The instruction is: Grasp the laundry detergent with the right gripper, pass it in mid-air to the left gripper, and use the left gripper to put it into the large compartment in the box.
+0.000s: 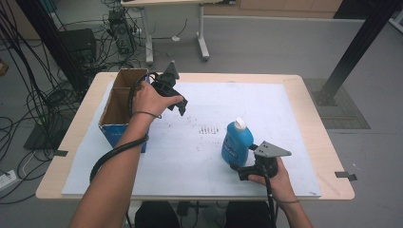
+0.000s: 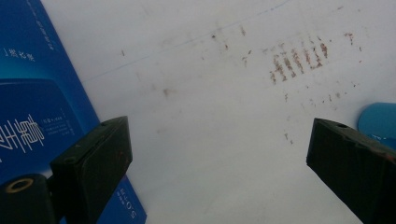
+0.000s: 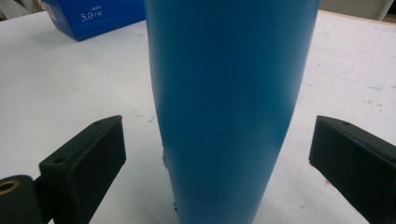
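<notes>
A blue bottle with a white cap (image 1: 237, 141) stands upright on the white sheet (image 1: 199, 156), right of centre. My right gripper (image 1: 237, 170) sits low at its near side, open, its jaws wide on either side of the bottle's body (image 3: 229, 107) without touching it. My left gripper (image 1: 179, 105) hovers above the sheet just right of the open blue cardboard box (image 1: 121, 107), open with nothing between its jaws. In the left gripper view the box's blue side (image 2: 37, 116) lies at the left and the bottle's edge (image 2: 379, 120) at the far right.
Brown smudge marks (image 1: 208, 129) dot the sheet's middle. The box (image 3: 93, 16) stands at the table's left side, its top open and divided in two. The wooden table edge (image 1: 328, 142) runs around the sheet. Cables and desk legs lie on the floor beyond.
</notes>
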Demonstrator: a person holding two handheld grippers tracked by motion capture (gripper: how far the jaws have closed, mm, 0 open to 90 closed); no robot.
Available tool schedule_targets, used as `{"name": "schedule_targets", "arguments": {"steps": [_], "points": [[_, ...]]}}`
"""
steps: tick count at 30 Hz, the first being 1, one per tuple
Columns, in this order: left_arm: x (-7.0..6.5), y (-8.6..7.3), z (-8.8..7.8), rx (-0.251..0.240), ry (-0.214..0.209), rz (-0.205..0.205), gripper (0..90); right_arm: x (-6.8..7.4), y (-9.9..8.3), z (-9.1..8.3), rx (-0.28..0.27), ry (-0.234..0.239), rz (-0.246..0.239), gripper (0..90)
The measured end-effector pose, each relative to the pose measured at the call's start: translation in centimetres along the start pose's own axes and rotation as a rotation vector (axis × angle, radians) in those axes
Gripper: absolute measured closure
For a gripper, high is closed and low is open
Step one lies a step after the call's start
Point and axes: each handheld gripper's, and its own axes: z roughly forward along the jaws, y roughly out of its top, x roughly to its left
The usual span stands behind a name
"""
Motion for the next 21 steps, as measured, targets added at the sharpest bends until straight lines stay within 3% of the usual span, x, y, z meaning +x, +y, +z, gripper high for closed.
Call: {"name": "schedule_targets", "arguments": {"steps": [21], "points": [[0.02,-0.01,0.35,0.007,0.000,-0.001,7.2,0.28,-0.27,0.97,-0.021,-0.013,0.005,4.1]]}}
